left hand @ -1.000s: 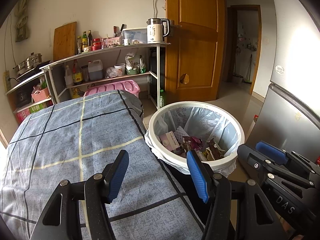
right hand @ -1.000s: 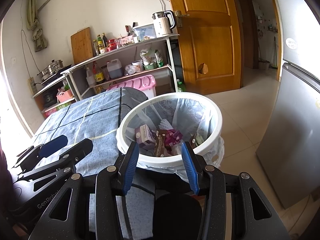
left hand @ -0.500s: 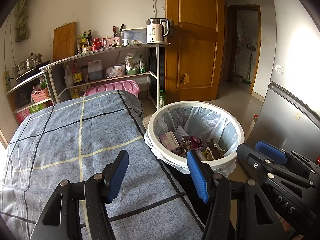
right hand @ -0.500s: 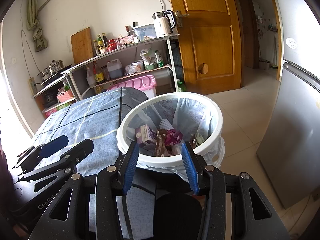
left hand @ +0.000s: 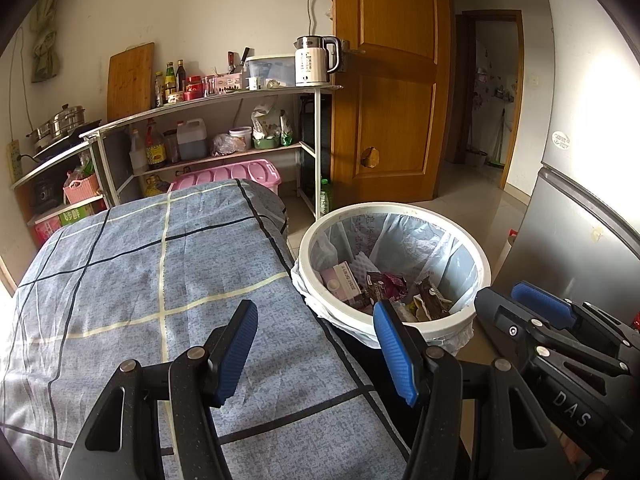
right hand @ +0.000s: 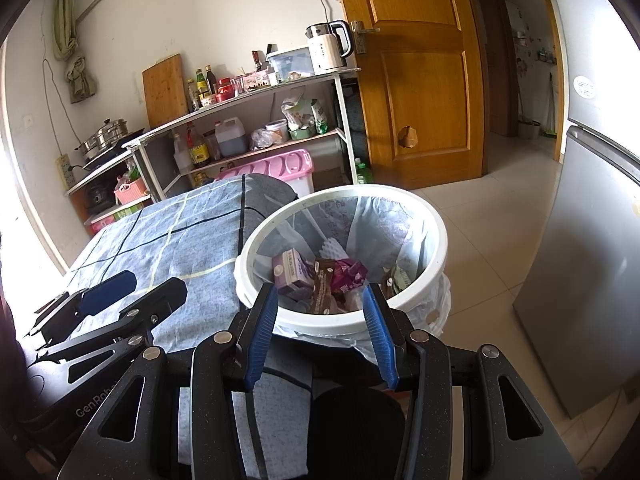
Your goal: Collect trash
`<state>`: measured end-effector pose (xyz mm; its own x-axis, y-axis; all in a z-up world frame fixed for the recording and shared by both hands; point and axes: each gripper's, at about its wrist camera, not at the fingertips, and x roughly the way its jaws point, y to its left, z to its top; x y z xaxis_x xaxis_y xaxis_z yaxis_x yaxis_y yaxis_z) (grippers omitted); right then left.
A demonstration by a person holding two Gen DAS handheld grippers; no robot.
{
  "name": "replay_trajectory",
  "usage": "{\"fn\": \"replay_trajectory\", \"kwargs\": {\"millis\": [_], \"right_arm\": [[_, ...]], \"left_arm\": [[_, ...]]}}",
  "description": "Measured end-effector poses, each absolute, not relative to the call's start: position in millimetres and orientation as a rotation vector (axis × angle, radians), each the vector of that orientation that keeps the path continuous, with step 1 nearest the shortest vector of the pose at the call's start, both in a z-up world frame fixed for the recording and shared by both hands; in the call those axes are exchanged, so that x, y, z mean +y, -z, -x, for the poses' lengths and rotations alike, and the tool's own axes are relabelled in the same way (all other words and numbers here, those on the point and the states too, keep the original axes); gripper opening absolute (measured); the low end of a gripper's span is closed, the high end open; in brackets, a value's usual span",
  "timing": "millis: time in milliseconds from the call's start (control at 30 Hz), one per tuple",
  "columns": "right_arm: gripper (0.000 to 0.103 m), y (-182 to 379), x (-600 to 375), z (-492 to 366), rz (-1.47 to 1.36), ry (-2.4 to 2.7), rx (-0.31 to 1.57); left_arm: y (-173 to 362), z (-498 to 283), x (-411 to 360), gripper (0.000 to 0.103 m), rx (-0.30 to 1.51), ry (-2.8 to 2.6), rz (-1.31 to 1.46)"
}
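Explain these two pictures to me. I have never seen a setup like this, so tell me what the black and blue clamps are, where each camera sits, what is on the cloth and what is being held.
There is no robot here. A person holds a hand-held clamp tool in each hand, and each tool carries a wide-angle camera looking forward along its two blue-padded fingers.

One picture is from the left gripper; the other tool shows at its right edge. The other picture is from the right gripper, with the left tool at its left edge.

Both tools have their fingers apart with nothing between them, so nothing is held.

The left one is above a table covered with a blue checked cloth; the part in view has nothing lying on it. Beside the table stands a white bin lined with a plastic bag, already holding a small carton and crumpled wrappers. Kitchen shelves stand behind.
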<state>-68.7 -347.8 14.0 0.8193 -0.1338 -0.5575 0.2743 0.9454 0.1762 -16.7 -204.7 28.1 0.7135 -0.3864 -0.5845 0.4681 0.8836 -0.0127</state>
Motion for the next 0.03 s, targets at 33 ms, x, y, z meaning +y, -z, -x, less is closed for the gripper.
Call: {"fn": "replay_trajectory", "kwargs": {"millis": [33], "right_arm": [[0.045, -13.7, -347.4, 68.2, -0.255, 0.220, 0.572]], "left_arm": [[-28.0, 16.6, -204.7, 0.060, 0.615, 0.475, -0.140]]}}
